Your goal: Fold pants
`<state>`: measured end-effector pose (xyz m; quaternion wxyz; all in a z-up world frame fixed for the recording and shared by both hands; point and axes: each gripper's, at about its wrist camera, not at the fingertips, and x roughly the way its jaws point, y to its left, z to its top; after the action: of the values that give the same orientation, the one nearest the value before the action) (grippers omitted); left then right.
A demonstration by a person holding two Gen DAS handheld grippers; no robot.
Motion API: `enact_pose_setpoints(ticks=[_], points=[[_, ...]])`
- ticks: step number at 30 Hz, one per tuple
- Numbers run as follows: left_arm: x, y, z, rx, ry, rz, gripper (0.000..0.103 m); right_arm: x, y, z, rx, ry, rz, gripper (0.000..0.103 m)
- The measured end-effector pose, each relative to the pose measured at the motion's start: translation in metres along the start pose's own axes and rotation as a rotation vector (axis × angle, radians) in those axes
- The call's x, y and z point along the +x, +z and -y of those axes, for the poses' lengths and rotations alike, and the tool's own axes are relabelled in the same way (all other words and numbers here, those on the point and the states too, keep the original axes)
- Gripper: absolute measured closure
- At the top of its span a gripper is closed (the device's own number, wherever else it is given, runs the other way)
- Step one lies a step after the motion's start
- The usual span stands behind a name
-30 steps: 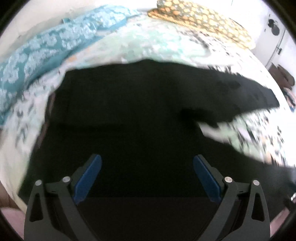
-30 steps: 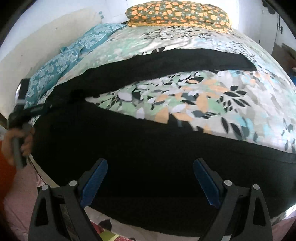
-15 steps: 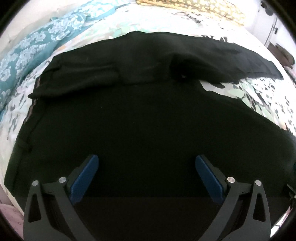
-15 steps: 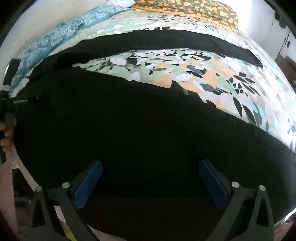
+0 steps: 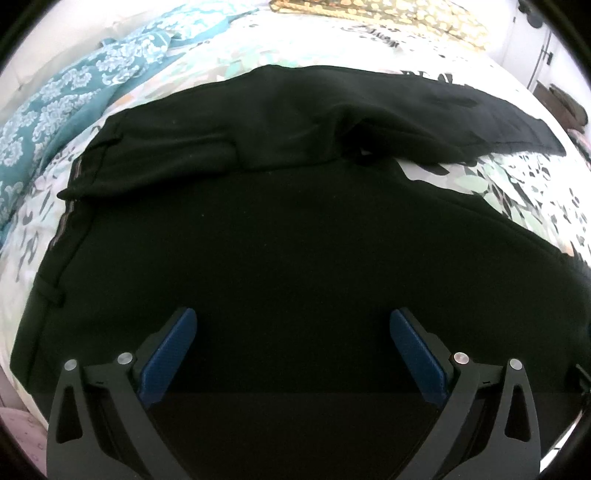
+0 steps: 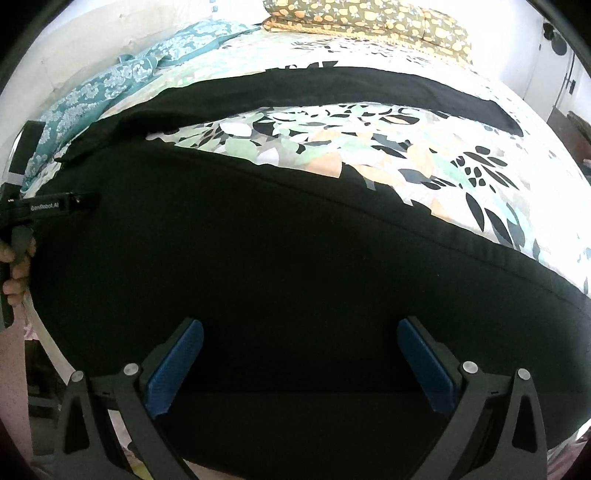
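Two grippers hover low over black pants (image 5: 280, 236) spread on a bed (image 6: 461, 173) covered by a leaf-print sheet. The left gripper (image 5: 293, 332) has its blue fingers (image 5: 168, 354) spread wide, released, with nothing pinched between them; below them lies the broad upper part of the pants, near the bed's near edge. The waistband runs along the left side in the left wrist view, with a striped inner band showing. One leg stretches away toward the bed's far right, and the other runs along the near edge; patterned sheet shows between them.

The right gripper (image 6: 300, 352) is likewise released, its fingers (image 6: 177, 363) wide apart above the near leg, gripping nothing. Whether either gripper's fingertips touch the cloth cannot be told.

In the right wrist view a hand (image 6: 16, 266) at the left edge holds the left gripper's handle beside the pants. A teal patterned cloth (image 5: 66, 107) lies along the bed's far left side, and a pillow (image 6: 373, 16) with an orange print rests at the far end.
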<state>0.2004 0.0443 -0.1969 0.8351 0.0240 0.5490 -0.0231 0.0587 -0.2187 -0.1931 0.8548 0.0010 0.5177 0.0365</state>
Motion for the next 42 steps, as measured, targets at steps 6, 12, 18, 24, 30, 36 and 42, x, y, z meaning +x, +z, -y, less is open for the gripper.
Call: enact_pose_setpoints(ticks=[6,12,18,24,30,36,42], points=[[-0.0003,0.0005,-0.0003,0.000,0.001,-0.002,0.000,-0.0006,-0.0008,-0.0004,0.001,-0.007,0.008,0.000],[-0.0002,0.0001,0.0009,0.003,0.006,-0.002,0.000,-0.0005,-0.0009,-0.0009,-0.002,-0.010,0.010,0.000],[-0.0004,0.0001,0.0015,0.006,0.010,-0.003,0.000,-0.0003,-0.0016,-0.0005,-0.003,-0.011,0.016,0.000],[-0.0007,0.0002,0.0017,0.007,0.013,-0.002,0.000,-0.0004,-0.0017,-0.0003,-0.003,-0.010,0.018,0.000],[-0.0007,0.0002,0.0016,0.006,0.012,-0.003,0.000,-0.0004,-0.0017,-0.0003,-0.003,-0.010,0.019,0.000],[-0.0011,0.0004,0.0017,0.005,0.013,-0.003,0.000,-0.0003,-0.0021,-0.0001,-0.003,-0.010,0.019,0.000],[-0.0011,0.0004,0.0015,0.005,0.012,-0.003,0.000,-0.0017,-0.0017,0.0000,-0.003,-0.006,0.029,0.000]])
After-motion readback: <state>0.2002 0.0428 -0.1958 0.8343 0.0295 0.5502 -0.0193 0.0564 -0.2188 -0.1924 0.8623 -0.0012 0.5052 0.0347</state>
